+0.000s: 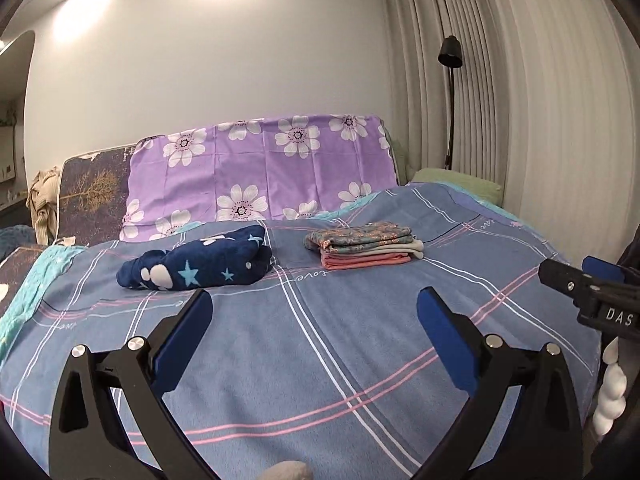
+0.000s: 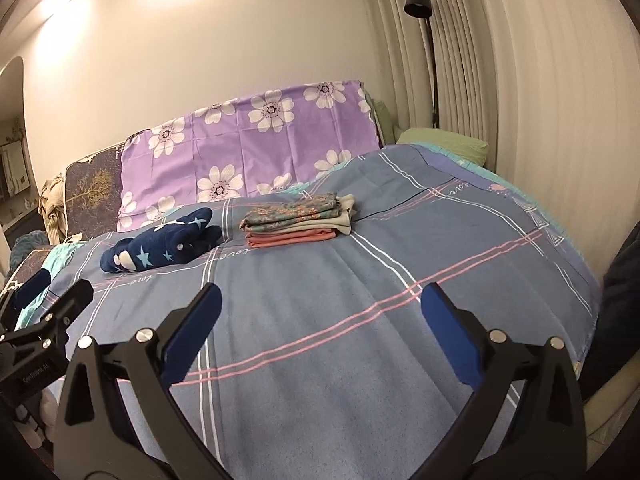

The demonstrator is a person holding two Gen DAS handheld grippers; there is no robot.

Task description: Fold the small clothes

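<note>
Blue-padded left claw [image 1: 314, 310] spread wide, empty, right claw [image 2: 320, 306] likewise, above bedspread [image 1: 320, 360]

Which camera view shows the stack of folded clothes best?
The left wrist view shows the stack of folded clothes best: it is nearer the picture's centre and larger, so the floral, beige and pink layers separate clearly. The right wrist view shows the same stack whole too, but smaller and at a slant.

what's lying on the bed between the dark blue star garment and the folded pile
Nothing: only bare blue plaid bedsheet separates the star garment from the folded pile, in both wrist views.
</note>
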